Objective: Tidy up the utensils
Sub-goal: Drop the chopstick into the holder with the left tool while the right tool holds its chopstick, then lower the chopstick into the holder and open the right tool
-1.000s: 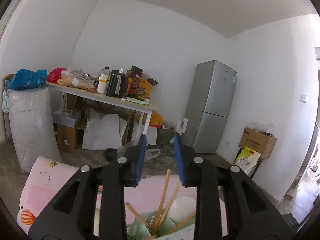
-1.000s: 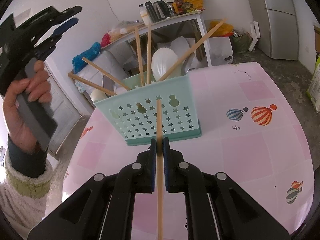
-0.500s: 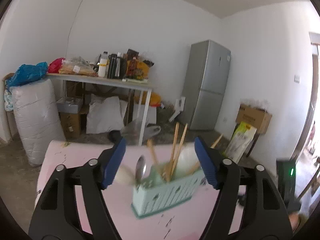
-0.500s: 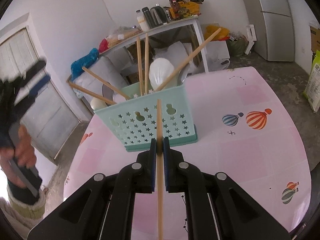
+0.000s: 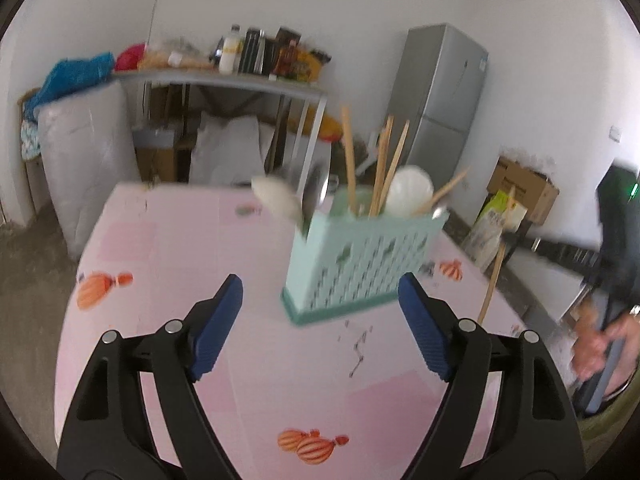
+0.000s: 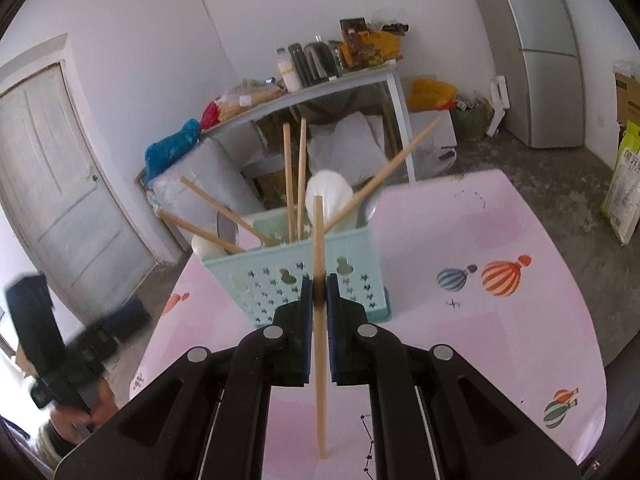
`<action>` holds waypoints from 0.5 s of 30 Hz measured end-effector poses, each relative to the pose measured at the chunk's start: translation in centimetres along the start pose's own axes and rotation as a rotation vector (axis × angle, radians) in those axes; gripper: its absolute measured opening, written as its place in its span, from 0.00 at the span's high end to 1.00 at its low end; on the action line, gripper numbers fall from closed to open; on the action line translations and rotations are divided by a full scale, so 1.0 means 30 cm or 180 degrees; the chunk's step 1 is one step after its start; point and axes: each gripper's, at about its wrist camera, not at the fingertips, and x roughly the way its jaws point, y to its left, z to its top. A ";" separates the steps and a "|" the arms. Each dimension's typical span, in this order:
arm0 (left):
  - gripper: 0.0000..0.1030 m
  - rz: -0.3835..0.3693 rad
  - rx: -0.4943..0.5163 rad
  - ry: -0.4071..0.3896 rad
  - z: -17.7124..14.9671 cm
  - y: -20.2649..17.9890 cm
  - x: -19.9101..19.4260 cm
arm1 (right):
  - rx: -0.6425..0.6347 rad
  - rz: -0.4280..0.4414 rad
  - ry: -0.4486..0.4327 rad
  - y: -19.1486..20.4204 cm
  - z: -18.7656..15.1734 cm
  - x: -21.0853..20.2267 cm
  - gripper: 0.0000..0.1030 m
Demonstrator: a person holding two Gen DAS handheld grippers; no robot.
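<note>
Left wrist view: left gripper (image 5: 320, 320) has just been opening, jaws wide apart with nothing between them. The mint utensil basket (image 5: 360, 264) sits just ahead, lots of bare pink tablecloth (image 5: 168, 248) to its left. A chopstick (image 5: 494, 268) shows off to the right.

Right wrist view: right gripper (image 6: 319, 300) is clamped on that chopstick (image 6: 319, 328), upright, with the basket (image 6: 296, 276) right behind it. Only this view shows the table's right edge and the door (image 6: 52, 184).
</note>
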 end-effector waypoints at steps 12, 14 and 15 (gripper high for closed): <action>0.26 0.0113 0.0072 0.0303 -0.090 0.009 0.088 | -0.0213 -0.0036 -0.0417 0.061 0.129 -0.069 0.93; 0.26 0.0127 0.0078 0.0314 -0.089 0.007 0.090 | -0.0265 -0.0031 -0.0517 0.075 0.164 -0.082 0.93; 0.26 0.0136 0.0082 0.0320 -0.088 0.008 0.092 | -0.0293 -0.0028 -0.0566 0.083 0.182 -0.088 0.93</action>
